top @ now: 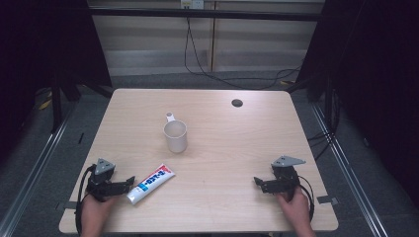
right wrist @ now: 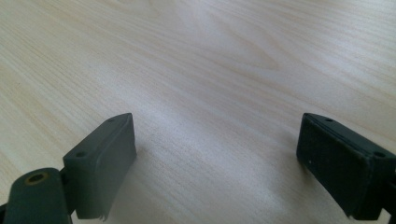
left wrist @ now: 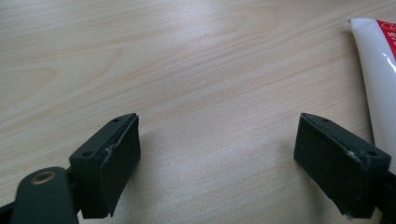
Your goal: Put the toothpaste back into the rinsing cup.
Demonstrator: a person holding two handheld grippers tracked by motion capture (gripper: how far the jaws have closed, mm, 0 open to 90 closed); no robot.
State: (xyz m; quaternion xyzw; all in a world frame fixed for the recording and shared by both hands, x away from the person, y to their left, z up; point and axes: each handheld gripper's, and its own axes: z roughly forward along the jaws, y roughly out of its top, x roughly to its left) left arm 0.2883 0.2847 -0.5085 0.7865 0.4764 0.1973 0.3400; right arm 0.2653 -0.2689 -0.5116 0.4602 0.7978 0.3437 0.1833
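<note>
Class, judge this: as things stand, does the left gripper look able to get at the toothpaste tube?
Probably yes. The left gripper is open, and the toothpaste tube lies flat on the table right beside its jaws, with nothing between them; the cup stands farther off.

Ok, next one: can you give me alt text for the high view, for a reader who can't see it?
A person's hands hold two grippers, the left gripper and right gripper, low on a light wooden table. A toothpaste tube lies just beside the left gripper, and a beige cup stands upright farther back.
</note>
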